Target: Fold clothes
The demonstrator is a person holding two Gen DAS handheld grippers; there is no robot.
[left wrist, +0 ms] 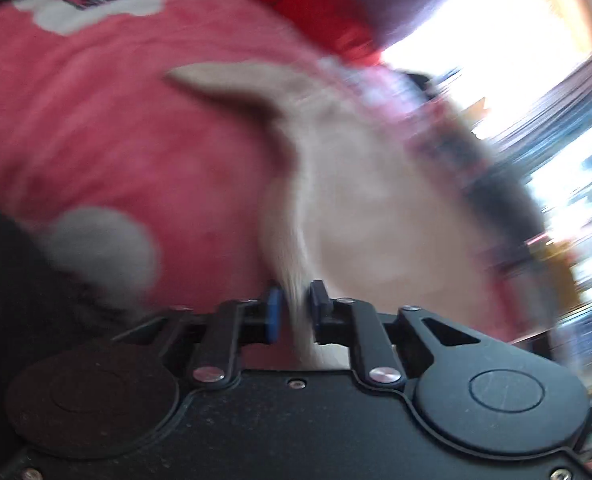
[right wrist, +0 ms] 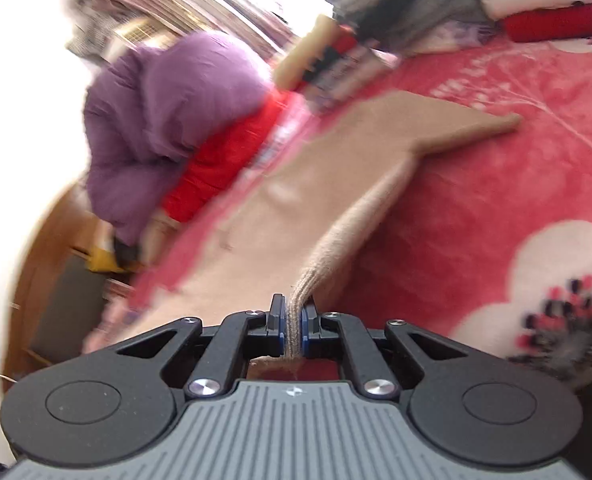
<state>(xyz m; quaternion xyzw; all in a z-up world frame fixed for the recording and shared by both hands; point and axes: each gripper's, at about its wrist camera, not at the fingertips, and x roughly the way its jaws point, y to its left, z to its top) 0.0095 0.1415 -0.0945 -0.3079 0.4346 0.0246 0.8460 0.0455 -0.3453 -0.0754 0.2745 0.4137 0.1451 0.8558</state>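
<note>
Now each tool, left [left wrist: 294, 312] and right [right wrist: 294, 322], clenches the beige garment's [right wrist: 296, 184] edge.

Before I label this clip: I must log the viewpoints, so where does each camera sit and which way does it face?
Left wrist: on the left gripper, looking along its fingers across the pink floral blanket; the black gripper body shows, shut on the beige knitted garment.
Right wrist: on the right gripper, facing the purple padded jacket and folded clothes stack; its jaws pinch the garment's edge.
Shared: garment, blanket, jacket.
</note>
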